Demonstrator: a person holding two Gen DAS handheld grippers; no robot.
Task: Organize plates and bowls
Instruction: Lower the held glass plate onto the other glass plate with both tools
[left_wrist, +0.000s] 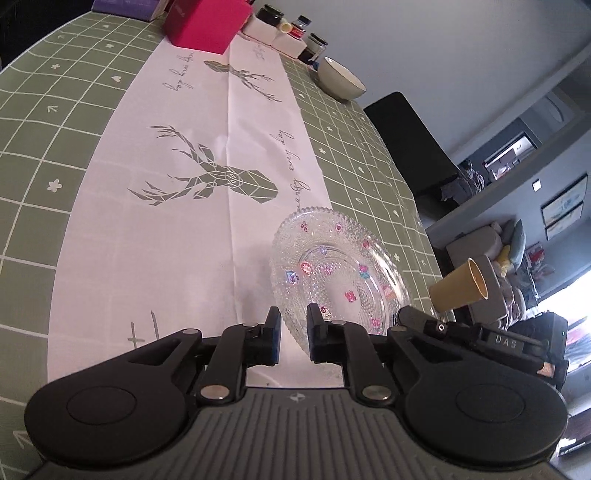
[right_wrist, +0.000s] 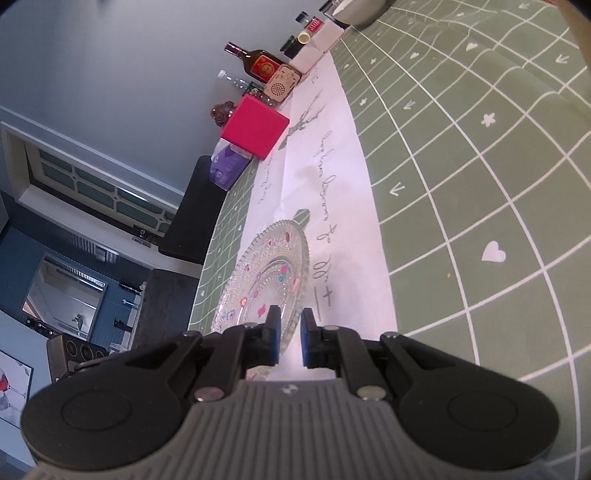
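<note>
glass plate (left_wrist: 332, 273) tilted, rim pinched by both left (left_wrist: 293, 334) and right fingers (right_wrist: 290, 338).

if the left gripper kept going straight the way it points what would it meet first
Most likely the glass plate: the left gripper already has the plate's near rim between its fingers, gripped as it seems, so going on would just push it along.

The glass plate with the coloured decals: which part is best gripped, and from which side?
Grip the glass plate by its beaded rim, one pad above and one below, since the plate is wide, shallow and thin. Coming from opposite edges looks steadiest: the left gripper and the right gripper each straddle a near rim section.
</note>
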